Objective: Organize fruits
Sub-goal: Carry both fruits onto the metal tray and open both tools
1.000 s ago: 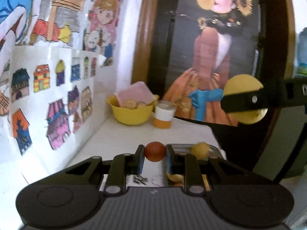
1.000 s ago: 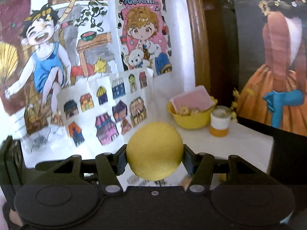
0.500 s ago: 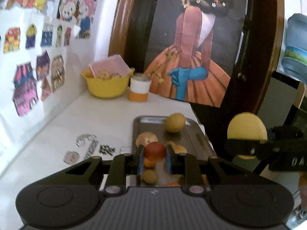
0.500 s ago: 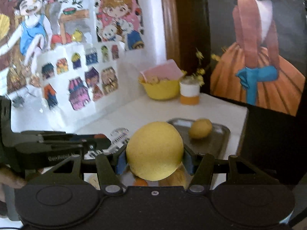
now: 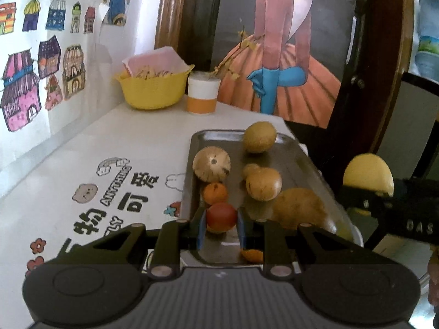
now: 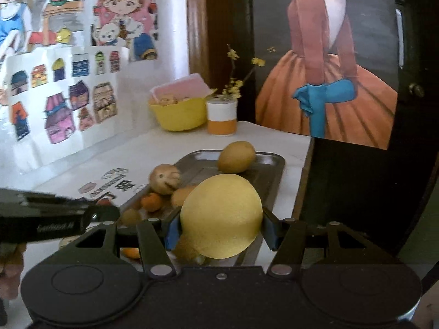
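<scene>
Both grippers have tipped down since a second ago, so I now look onto the metal tray (image 5: 290,161) instead of the wall. My left gripper (image 5: 221,220) pinches a small red fruit (image 5: 221,216) low over the tray's near end, just beside a small orange fruit (image 5: 215,192). My right gripper (image 6: 221,229) clamps a big yellow fruit (image 6: 221,215) above the tray's right side. Fruit crowds the near half of the tray; released there, either piece could roll, knock its neighbours, or go off the table edge (image 6: 307,159).
</scene>
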`<state>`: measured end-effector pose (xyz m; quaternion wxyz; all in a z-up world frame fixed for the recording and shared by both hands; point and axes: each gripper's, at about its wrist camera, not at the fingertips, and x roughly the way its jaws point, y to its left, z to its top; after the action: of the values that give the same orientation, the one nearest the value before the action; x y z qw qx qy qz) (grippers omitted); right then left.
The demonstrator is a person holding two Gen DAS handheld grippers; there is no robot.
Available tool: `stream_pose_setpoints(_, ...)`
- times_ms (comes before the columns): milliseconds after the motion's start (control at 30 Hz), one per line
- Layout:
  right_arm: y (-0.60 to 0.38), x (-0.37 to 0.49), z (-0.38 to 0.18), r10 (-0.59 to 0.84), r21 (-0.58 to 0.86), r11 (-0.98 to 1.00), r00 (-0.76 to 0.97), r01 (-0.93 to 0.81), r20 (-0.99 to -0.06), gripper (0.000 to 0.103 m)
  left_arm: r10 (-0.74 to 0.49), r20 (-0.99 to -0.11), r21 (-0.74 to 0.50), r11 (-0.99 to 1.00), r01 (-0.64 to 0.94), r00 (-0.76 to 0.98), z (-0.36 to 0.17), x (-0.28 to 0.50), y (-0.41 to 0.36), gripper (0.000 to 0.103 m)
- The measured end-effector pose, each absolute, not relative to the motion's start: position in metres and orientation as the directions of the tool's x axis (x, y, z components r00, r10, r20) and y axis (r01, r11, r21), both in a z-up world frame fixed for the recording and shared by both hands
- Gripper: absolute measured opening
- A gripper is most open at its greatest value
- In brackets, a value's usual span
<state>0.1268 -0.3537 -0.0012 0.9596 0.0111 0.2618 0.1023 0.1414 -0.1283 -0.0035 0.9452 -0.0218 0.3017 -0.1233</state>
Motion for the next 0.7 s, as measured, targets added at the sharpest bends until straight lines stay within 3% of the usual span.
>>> stream_pose_setpoints(700, -0.352, 0.215, -0.034, 0.208, 0.071, 0.976, 0.793, -0.205, -0.573, 0.059, -0.197, -0.621, -0.132, 0.98, 0.146, 0.759, -0.026, 0.156, -0.136, 0.026)
